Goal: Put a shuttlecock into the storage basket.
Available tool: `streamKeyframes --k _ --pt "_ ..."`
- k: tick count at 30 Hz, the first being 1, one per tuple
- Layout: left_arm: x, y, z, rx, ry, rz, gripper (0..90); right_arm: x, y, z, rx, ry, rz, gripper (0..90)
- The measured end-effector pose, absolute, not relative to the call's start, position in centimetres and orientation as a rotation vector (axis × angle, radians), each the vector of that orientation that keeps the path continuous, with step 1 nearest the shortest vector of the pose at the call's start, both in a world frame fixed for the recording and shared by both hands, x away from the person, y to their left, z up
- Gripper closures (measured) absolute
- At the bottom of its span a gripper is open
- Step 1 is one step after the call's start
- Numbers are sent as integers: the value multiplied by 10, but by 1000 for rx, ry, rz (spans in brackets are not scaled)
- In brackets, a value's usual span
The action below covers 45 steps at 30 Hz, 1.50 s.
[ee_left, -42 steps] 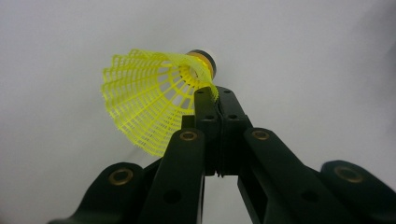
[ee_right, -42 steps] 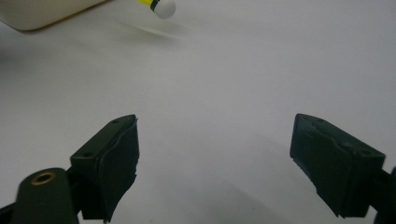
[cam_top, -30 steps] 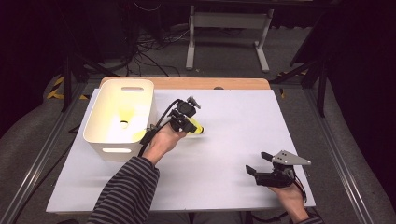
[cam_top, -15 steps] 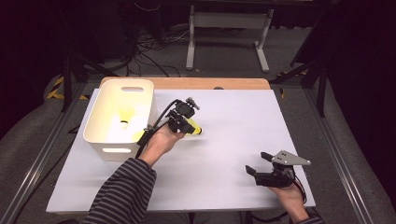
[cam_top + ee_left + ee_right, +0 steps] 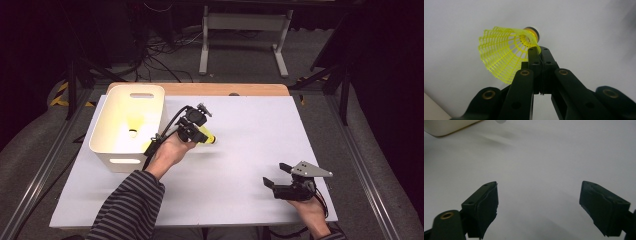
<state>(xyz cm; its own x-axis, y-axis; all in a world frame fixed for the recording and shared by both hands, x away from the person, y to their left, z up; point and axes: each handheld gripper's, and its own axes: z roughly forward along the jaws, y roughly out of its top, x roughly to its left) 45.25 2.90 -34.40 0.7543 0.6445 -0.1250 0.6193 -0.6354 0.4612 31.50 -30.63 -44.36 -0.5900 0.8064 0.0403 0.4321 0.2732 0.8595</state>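
The left gripper (image 5: 204, 136) has its 2 fingers pinching the yellow shuttlecock (image 5: 506, 53) by its skirt edge, just right of the white bin (image 5: 102, 150). Best carried over the rim before letting go. The right gripper (image 5: 539, 207) rests spread wide on the desk (image 5: 240, 120).

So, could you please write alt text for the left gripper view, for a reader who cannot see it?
The left tongs, two black jaws rising from the bottom, are shut on the edge of a yellow plastic shuttlecock. Its mesh skirt fans out to the left and its cork points away, above a plain white table.
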Motion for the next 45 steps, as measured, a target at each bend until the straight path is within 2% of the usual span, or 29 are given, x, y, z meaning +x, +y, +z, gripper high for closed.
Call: streamKeyframes --k 45 --pt "452 41 -325 2426 940 41 896 315 -306 -444 1121 2140 1253 161"
